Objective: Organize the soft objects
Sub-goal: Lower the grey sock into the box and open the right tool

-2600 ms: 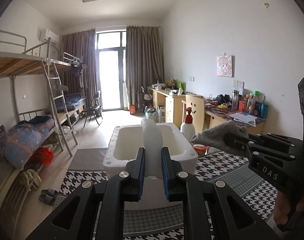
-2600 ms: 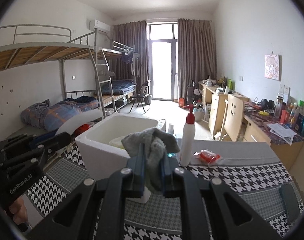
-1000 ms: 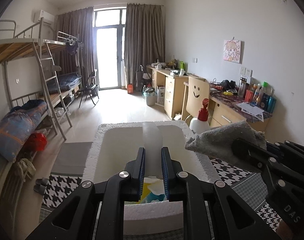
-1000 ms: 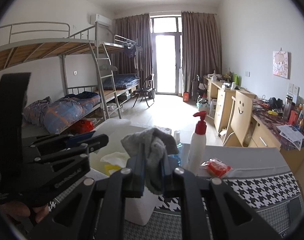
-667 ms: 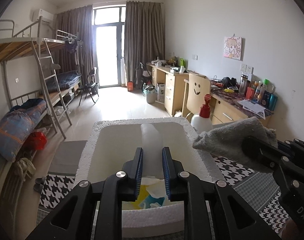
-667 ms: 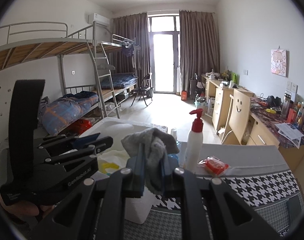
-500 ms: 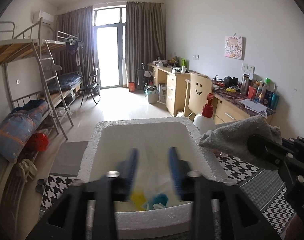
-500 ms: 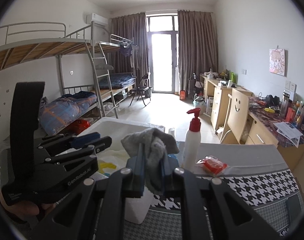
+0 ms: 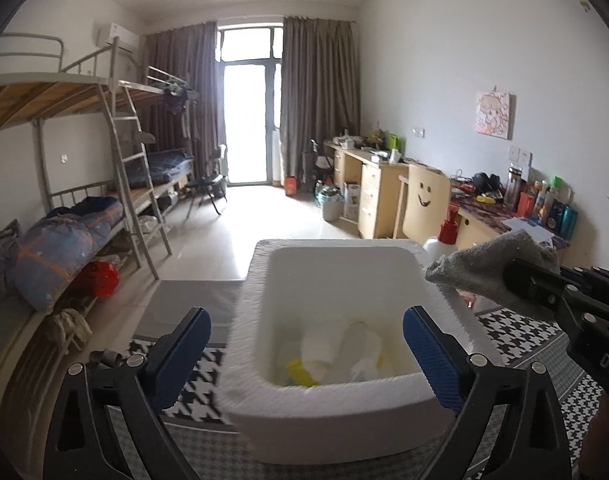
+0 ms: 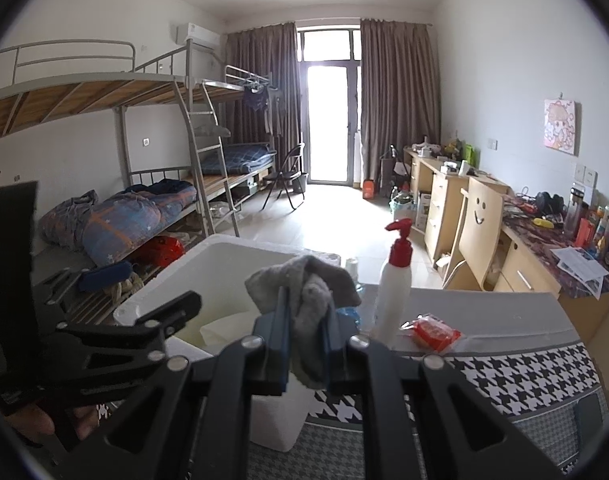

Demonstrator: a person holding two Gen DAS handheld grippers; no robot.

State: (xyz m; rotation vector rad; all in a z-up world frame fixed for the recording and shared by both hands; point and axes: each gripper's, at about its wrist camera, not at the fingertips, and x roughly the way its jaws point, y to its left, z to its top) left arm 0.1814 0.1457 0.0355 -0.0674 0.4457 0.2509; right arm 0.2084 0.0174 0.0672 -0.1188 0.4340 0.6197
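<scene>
A white foam box (image 9: 444, 312) stands on the houndstooth table cloth; it also shows in the right wrist view (image 10: 220, 264). Inside lie white, soft-looking pieces (image 9: 344, 344) and something yellow (image 9: 298, 372). My left gripper (image 9: 306, 354) is wide open and empty, hovering over the box's near rim. My right gripper (image 10: 304, 334) is shut on a grey cloth (image 10: 304, 292), held beside the box's right edge; the cloth also shows in the left wrist view (image 9: 484, 264).
A white pump bottle with a red top (image 10: 394, 280) and a red packet (image 10: 430, 330) sit on the table right of the box. Bunk beds (image 10: 144, 200) line the left wall, desks and a chair (image 10: 476, 220) the right.
My left gripper opened over the box and let go of the white object, which now lies inside. The right gripper kept hold of the grey cloth near the box.
</scene>
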